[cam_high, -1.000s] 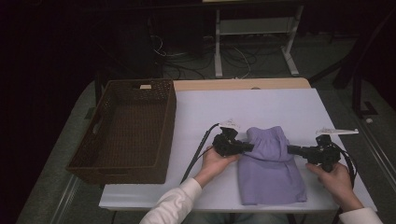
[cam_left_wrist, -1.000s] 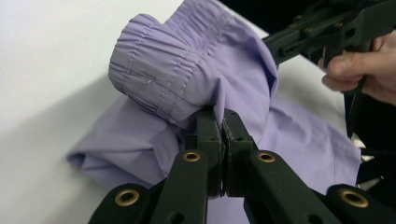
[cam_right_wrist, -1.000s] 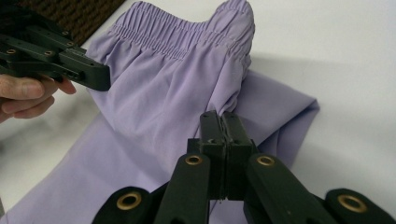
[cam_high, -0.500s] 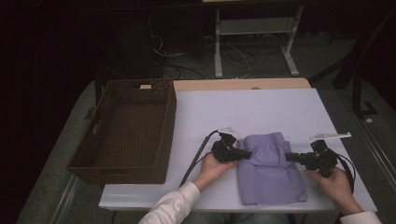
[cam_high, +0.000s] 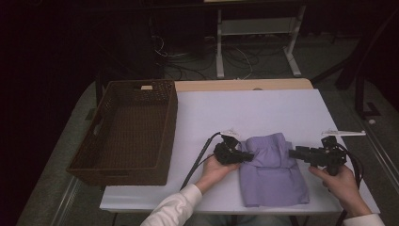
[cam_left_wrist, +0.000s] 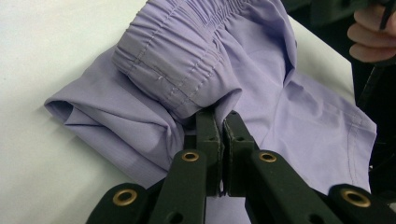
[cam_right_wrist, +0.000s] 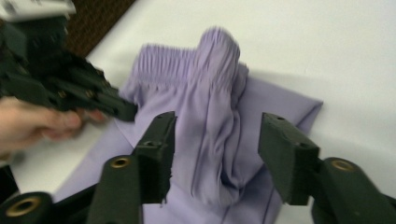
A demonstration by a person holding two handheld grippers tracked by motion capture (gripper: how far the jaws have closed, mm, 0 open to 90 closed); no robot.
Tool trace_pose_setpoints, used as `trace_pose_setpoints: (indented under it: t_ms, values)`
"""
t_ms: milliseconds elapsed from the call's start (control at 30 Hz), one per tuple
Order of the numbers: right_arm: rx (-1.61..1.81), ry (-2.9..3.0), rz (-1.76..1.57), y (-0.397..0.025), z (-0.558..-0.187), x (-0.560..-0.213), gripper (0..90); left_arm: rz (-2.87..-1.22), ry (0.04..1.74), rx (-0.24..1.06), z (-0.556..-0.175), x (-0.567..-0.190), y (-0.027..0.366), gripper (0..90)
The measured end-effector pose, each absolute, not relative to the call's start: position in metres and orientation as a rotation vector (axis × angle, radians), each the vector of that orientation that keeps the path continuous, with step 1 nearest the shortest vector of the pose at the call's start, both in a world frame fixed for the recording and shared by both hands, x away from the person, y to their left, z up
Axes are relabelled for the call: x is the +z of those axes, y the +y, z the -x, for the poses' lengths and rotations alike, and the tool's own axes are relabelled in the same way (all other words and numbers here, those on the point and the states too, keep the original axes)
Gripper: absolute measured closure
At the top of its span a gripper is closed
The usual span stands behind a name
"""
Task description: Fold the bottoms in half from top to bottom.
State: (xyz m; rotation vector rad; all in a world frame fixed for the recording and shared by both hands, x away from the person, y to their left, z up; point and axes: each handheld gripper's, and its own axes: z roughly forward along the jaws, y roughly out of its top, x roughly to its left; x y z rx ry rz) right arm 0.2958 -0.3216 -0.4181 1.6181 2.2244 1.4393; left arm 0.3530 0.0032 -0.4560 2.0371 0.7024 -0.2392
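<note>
We had the lilac shorts point(cam_high: 273, 172) lying at six o'clock on the white table point(cam_high: 244, 110), well apart from the wicker basket point(cam_high: 127, 134) out at nine. Our left gripper point(cam_high: 248, 156) was pinched tight on the elastic waistband point(cam_left_wrist: 187, 60) at the garment's nine o'clock edge, jaws together with a fold of cloth nipped between them. Our right gripper point(cam_high: 291, 152) sat at the three o'clock edge with its jaws apart, a raised ridge of fabric point(cam_right_wrist: 219, 121) standing between the pads point(cam_right_wrist: 156, 154) but not yet clamped. To fold cleanly, we judged the right side should close low on that ridge, catching both layers, level with the left's grip. Then both hands ought to lift together and travel evenly, so the waistband came over square rather than twisting or dragging the lower hem.
</note>
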Motion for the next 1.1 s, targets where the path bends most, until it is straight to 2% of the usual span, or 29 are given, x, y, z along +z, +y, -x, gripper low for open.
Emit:
trace_pose_setpoints:
  t_ms: [67, 200, 333, 1100]
  values:
    - [1.494, 2.21, -1.618, -0.324, -0.299, -0.415, 38.1, -2.035, 0.704, -0.24, -0.353, -0.456, 0.003, 86.8]
    - [1.576, 2.214, -1.614, -0.326, -0.308, -0.411, 30.4, -2.031, 0.708, -0.241, -0.353, -0.456, 0.003, 86.8]
    - [1.572, 2.217, -1.618, -0.324, -0.317, -0.41, 27.8, -2.033, 0.701, -0.235, -0.353, -0.455, 0.003, 86.7]
    - [1.516, 2.366, -1.709, -0.308, -0.359, -0.432, 27.4, -2.037, 0.691, -0.23, -0.353, -0.456, 0.004, 86.2]
